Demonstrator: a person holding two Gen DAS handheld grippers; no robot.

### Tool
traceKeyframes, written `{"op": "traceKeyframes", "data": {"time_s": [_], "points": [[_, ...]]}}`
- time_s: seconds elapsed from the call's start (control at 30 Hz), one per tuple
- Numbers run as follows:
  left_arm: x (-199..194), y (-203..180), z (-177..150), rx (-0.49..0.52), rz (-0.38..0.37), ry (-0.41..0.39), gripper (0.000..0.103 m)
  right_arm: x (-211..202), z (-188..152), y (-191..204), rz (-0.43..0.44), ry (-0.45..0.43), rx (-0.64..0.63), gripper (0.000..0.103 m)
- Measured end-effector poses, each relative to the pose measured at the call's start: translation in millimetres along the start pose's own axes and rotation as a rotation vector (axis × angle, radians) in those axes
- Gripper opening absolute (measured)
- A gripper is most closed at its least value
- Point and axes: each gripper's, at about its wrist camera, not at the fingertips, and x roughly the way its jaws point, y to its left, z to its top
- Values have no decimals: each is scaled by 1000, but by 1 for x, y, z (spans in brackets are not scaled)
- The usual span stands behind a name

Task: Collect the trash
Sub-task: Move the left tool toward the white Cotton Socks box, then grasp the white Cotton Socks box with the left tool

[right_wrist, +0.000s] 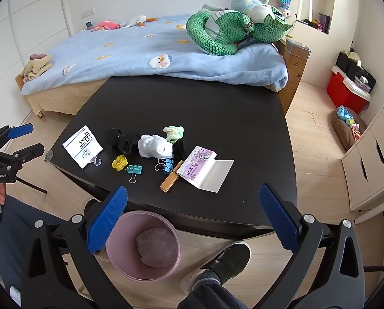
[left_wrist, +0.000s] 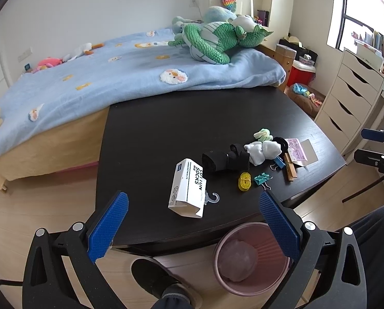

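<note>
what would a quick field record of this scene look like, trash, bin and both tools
surface: dark wooden table
trash: white cotton socks cardboard sleeve; purple cartoon paper wrapper
other items: black socks, white socks, yellow plastic clip, teal binder clip, wooden clothespin
bin: pink plastic bin on floor, crumpled liner inside
left tool: open, empty
right tool: open, empty

Room's pretty cozy: a bed with a blue blanket sits past the far edge of the table, green plush dragon sprawled on it. White drawers off to the right, red cooler on the floor beyond them.
</note>
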Motion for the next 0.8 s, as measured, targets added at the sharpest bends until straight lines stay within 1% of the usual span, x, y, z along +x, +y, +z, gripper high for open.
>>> {"op": "traceKeyframes", "data": {"time_s": [0.2,0.4,0.5,0.57,0.6,0.73,0.8], "points": [[15,4,5,20,8,51,98,4,2,-3,-1,12,2,100],[39,11,13,22,-16,123,98,9,2,-6,-1,27,6,100],[54,13,16,31,-29,173,98,11,1,-8,-5,35,8,100],[63,13,19,46,-20,191,98,11,1,-9,-1,39,12,100],[68,14,21,60,-3,203,98,12,1,-10,0,40,14,100],[88,16,19,59,-9,270,98,13,2,-10,-2,45,14,100],[96,17,17,65,-5,291,98,13,2,-11,-2,49,12,100]]}}
